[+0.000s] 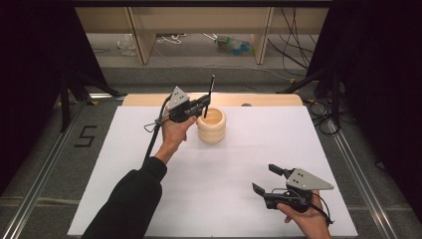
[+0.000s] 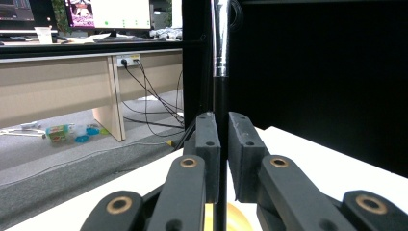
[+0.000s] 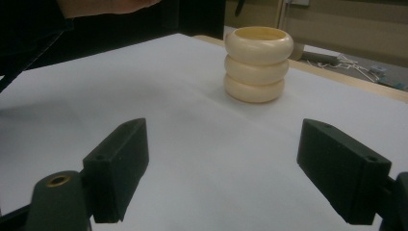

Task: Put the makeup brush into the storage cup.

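Note:
A cream, ribbed wooden cup (image 1: 211,125) stands upright at the far middle of the white sheet (image 1: 224,194). My left gripper (image 1: 205,103) hovers just left of its rim, shut on a thin black stick with a silver upper part (image 1: 210,92). The stick stands nearly upright and its lower end reaches the cup's mouth. In the left gripper view the stick (image 2: 221,57) runs up between the closed pads (image 2: 208,139) of my left gripper (image 2: 224,122), with the cup's rim (image 2: 238,219) below. My right gripper (image 1: 264,178) rests open at the near right, nothing between its jaws; its view shows that gripper (image 3: 223,144) facing the cup (image 3: 258,62).
The sheet lies on a wooden tabletop whose far edge (image 1: 149,99) shows. Beyond it are desk legs (image 1: 142,40), cables and bottles (image 1: 234,46) on the floor. Dark curtains and stands flank both sides. A sleeved forearm (image 1: 132,199) crosses the near left.

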A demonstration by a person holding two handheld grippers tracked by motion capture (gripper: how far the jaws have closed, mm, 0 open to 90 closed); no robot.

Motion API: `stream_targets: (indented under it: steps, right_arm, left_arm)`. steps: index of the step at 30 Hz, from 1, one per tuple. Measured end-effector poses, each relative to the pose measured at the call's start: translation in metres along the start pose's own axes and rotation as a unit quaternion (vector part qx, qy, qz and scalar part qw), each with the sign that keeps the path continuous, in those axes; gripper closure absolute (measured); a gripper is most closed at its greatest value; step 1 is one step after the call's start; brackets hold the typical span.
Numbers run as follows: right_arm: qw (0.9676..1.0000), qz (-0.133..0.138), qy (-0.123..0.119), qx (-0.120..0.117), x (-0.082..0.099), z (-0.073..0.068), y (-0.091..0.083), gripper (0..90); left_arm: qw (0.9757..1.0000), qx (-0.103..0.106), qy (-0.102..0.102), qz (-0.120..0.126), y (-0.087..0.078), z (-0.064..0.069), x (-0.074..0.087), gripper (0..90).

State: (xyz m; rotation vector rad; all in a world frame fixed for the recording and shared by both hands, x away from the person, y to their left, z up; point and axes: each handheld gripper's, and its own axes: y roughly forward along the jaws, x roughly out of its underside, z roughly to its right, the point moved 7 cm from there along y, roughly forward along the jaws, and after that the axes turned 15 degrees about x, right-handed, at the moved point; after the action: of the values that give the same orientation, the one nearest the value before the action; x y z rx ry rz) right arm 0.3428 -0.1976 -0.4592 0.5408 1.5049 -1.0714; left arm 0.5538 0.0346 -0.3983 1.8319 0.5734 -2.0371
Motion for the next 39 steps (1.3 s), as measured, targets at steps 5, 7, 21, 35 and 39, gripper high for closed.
stream_targets:
  steps: [5, 7, 21, 35, 39]
  right_arm:
    - [0.9999, 0.004, -0.01, -0.002, -0.001, 0.001, 0.0, 19.6]
    - [0.9999, 0.004, -0.01, -0.002, 0.0, 0.001, 0.0, 19.6]
    - [0.9999, 0.008, -0.009, -0.001, -0.001, 0.0, 0.001, 19.6]
    - [0.9999, 0.004, -0.011, -0.004, -0.001, 0.0, 0.0, 19.6]
    - [0.9999, 0.008, -0.007, -0.002, -0.001, 0.0, 0.001, 19.6]
  left_arm:
    - [0.9999, -0.007, -0.007, 0.005, 0.003, -0.004, 0.002, 83.5]
    - [0.9999, -0.008, -0.007, 0.004, 0.005, -0.005, 0.003, 83.5]
    - [0.9997, -0.017, -0.015, 0.011, 0.015, -0.01, 0.01, 83.5]
    - [0.9997, -0.017, -0.013, 0.009, 0.021, -0.01, 0.018, 83.5]
    - [0.9997, -0.018, -0.015, 0.009, 0.022, -0.01, 0.019, 83.5]
